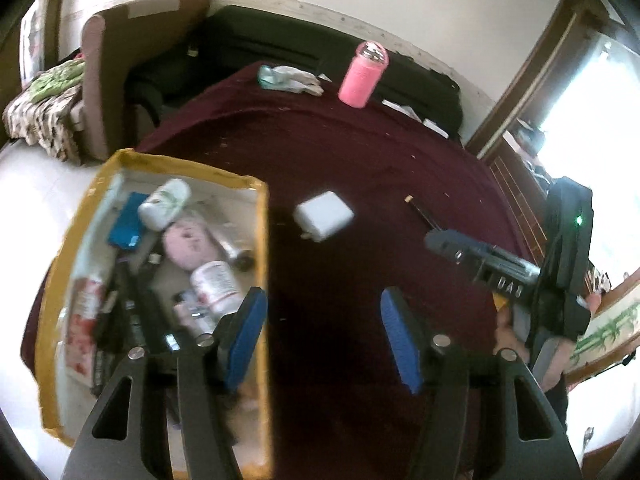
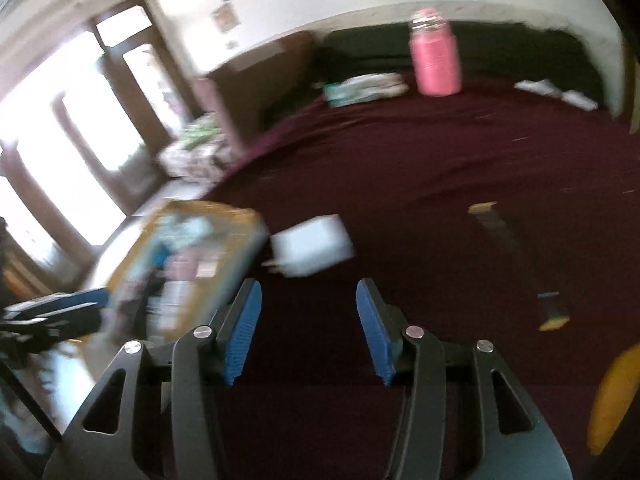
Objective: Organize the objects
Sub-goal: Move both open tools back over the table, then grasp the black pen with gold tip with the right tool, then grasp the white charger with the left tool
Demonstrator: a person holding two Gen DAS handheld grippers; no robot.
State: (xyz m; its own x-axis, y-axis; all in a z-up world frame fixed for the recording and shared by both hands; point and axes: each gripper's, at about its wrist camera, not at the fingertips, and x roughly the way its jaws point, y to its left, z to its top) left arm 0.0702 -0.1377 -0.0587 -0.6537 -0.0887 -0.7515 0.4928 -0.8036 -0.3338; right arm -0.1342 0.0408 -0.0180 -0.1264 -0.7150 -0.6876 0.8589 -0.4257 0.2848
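**Both tongs wide, empty, over maroon desk**

Left tongs (image 1: 322,336) and right tongs (image 2: 308,330) gape, holding nothing. Left view alone shows yellow-rimmed box (image 1: 262,248) contents: bottles, blue card. White charger (image 1: 324,221) lies beside box. Right tongs' body reads "DAS", mirrored. Pink bottle (image 1: 362,74) stands farthest.
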